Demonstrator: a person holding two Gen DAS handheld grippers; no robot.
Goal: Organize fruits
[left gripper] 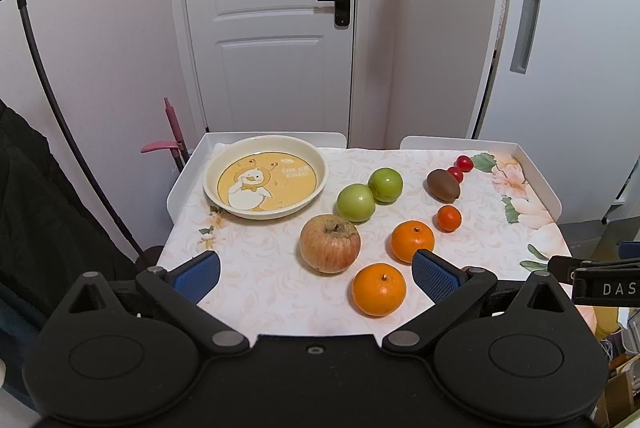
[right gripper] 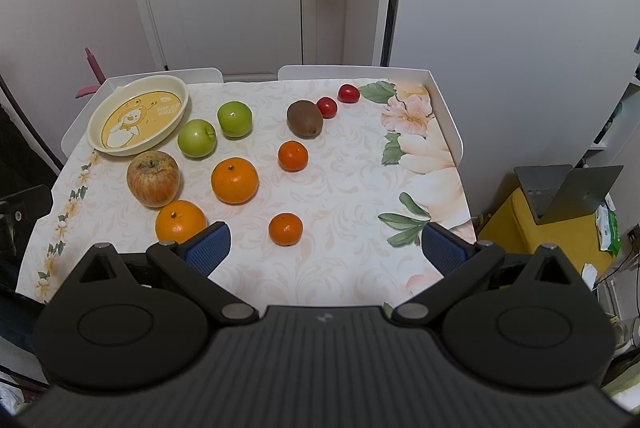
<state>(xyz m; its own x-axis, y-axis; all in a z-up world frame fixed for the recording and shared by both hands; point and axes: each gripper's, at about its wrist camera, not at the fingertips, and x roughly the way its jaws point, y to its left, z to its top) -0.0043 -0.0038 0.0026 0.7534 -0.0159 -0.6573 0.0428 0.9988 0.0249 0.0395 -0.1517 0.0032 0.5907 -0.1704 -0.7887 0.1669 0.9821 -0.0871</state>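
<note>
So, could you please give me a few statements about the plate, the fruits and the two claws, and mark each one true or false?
1. The plate holds no fruit. True.
2. The left claw is shut on an orange. False: it is open and holds nothing; the nearest orange lies on the table between its fingers, untouched.
3. Two green apples lie side by side near the plate. True.
4. The kiwi lies inside the plate. False: it lies on the tablecloth, next to a small red tomato.
5. The right claw is open. True.
</note>
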